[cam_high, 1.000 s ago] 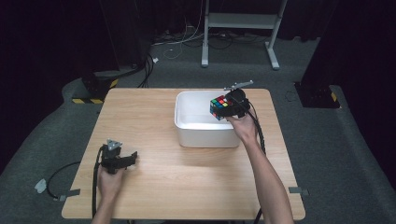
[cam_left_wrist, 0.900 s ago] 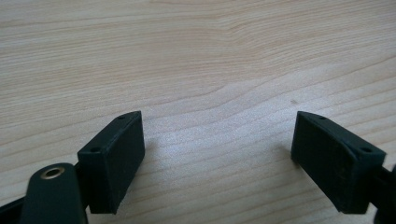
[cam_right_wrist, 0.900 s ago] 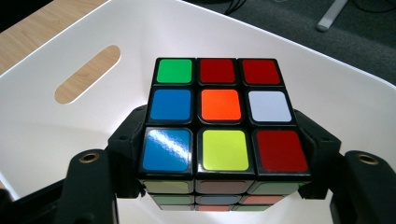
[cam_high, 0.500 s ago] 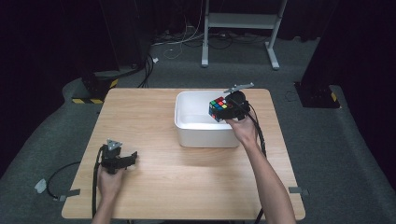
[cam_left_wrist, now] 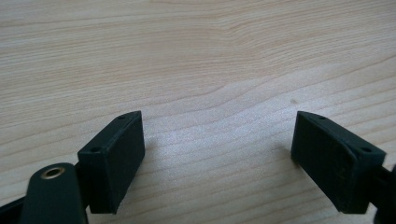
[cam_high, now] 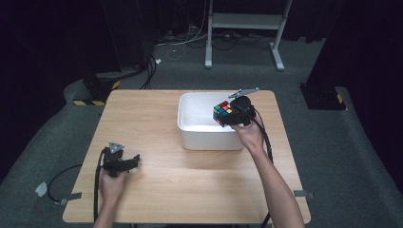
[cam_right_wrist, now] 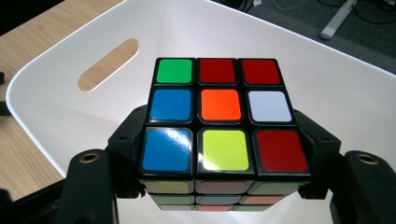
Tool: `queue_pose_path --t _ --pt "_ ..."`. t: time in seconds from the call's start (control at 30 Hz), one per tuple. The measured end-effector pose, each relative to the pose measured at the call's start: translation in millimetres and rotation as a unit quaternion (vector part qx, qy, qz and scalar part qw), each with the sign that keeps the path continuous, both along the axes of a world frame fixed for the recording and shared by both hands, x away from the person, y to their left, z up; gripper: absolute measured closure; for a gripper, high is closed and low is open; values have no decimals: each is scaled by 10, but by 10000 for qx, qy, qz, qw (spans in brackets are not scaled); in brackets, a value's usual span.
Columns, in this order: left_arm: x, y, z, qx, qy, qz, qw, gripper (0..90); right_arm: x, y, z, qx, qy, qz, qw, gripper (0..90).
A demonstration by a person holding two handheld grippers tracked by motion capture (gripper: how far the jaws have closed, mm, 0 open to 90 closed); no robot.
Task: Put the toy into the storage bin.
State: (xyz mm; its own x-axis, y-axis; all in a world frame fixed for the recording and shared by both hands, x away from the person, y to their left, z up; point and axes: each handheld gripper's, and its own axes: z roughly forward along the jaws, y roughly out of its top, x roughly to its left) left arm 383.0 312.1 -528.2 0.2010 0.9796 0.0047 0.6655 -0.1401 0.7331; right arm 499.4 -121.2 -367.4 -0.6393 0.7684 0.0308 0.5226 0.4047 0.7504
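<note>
Your right hand-held gripper (cam_high: pixel 227 115) is pinching the puzzle cube (cam_high: pixel 222 112), one black jaw pressed to each of two opposite sides; in the right gripper view the cube (cam_right_wrist: pixel 224 121) sits squarely between those jaws, its upper face turned to the camera, with green, red and red along the far row, blue, orange and white across the middle, and blue, yellow and red nearest you. You are holding the cube in the air over the white bin (cam_high: pixel 191 135), towards the bin's right side; it touches neither the floor nor the walls of the bin as far as the high view tells. The bin (cam_right_wrist: pixel 56 79) has a slot handle cut through one wall, and the wood shows through it; the bin stands on the far right part of the worktop (cam_high: pixel 157 190).

Your left hand-held gripper (cam_high: pixel 134 160) rests low at the near left of the worktop, well apart from the bin; its jaws stand spread wide with nothing between them; the left gripper view shows bare wood grain of the worktop (cam_left_wrist: pixel 196 60) in the gap, and the jaws lie close to the surface. Its cable trails off the worktop's left edge to the floor.
</note>
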Motion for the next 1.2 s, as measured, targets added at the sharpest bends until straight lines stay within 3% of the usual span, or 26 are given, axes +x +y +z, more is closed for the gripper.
queue_pose_path --t 0.13,0.27,1.2 --pt "0 0 0 -1 0 0 10000 176 -37 -27 -5 67 -19 -14 10000 338" --pt "-1 -1 0 -1 1 3 10000 176 -61 -36 -19 -53 -45 -43 10000 338" --pt "-1 0 0 -6 1 2 10000 177 -187 -106 -118 -209 -92 -172 9996 337"
